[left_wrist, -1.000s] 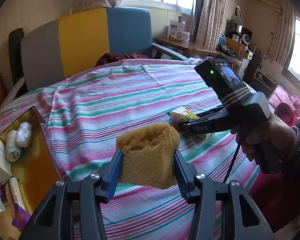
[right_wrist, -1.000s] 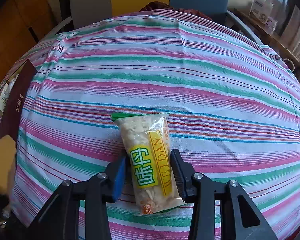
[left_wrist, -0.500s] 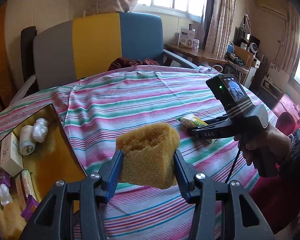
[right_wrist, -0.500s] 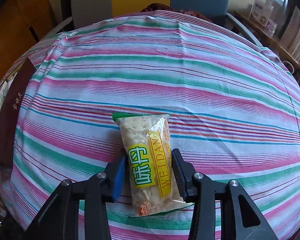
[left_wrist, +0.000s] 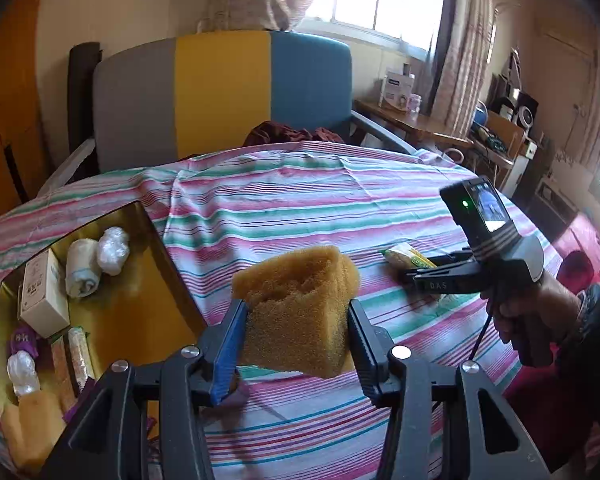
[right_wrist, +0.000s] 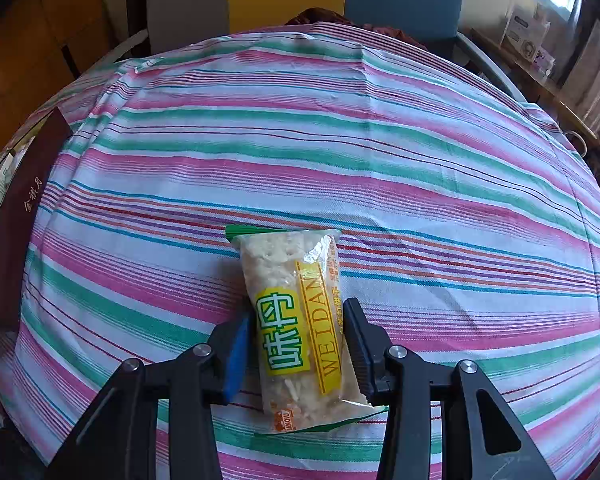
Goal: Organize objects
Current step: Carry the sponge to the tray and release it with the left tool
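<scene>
Left gripper (left_wrist: 296, 332): clamped on the sponge, both pads pressed into its sides, raised above the cloth.
Sponge (left_wrist: 296, 304): yellow-brown, porous, wedged between the left jaws, clear of the table, just right of the box.
Right gripper (right_wrist: 296, 356): closed on the cracker packet, pads against both long edges; gripped by a hand (left_wrist: 528, 320) at the right edge of the left view.
Cracker packet (right_wrist: 296, 312): clear wrapper, green and yellow label, lying lengthwise on the striped tablecloth (right_wrist: 340, 152), far end poking out past the fingers.
Box (left_wrist: 140, 304): gold-lined, open, at the table's left edge; holding a small carton (left_wrist: 44, 296), wrapped rolls (left_wrist: 96, 260), a second sponge (left_wrist: 28, 428) and purple sachets.
Box wall from the right view: dark maroon, gold characters, at far left.
Chair (left_wrist: 220, 96): grey, yellow and blue back, beyond the table's far edge.
Far right: wooden side table (left_wrist: 412, 124) under the window, cluttered.
</scene>
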Demonstrator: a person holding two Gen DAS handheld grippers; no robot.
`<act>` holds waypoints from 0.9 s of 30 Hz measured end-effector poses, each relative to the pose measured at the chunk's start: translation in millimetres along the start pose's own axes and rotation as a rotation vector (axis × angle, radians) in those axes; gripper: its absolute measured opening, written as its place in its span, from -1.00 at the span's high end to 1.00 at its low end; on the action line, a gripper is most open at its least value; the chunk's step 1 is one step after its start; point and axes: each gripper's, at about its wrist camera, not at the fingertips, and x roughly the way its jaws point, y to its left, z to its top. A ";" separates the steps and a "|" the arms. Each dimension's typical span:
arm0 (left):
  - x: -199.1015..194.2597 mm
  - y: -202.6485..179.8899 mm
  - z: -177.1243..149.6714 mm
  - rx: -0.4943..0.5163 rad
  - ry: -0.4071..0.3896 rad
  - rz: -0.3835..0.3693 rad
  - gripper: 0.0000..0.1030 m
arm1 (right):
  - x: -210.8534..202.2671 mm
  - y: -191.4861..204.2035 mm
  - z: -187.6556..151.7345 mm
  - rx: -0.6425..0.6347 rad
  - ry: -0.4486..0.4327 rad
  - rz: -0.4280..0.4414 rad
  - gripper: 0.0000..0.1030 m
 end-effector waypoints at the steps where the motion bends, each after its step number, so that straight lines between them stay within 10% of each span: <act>1: -2.1 9.3 0.7 -0.028 0.000 0.000 0.03 | 0.0 0.6 0.1 -0.004 -0.001 -0.003 0.13; 15: -43.7 192.8 -21.0 -0.487 -0.011 0.147 0.03 | -0.6 4.0 1.1 -0.033 -0.001 -0.025 0.14; 27: 43.3 191.7 8.0 -0.376 0.116 0.206 0.00 | -1.2 5.7 2.4 -0.036 0.001 -0.030 0.14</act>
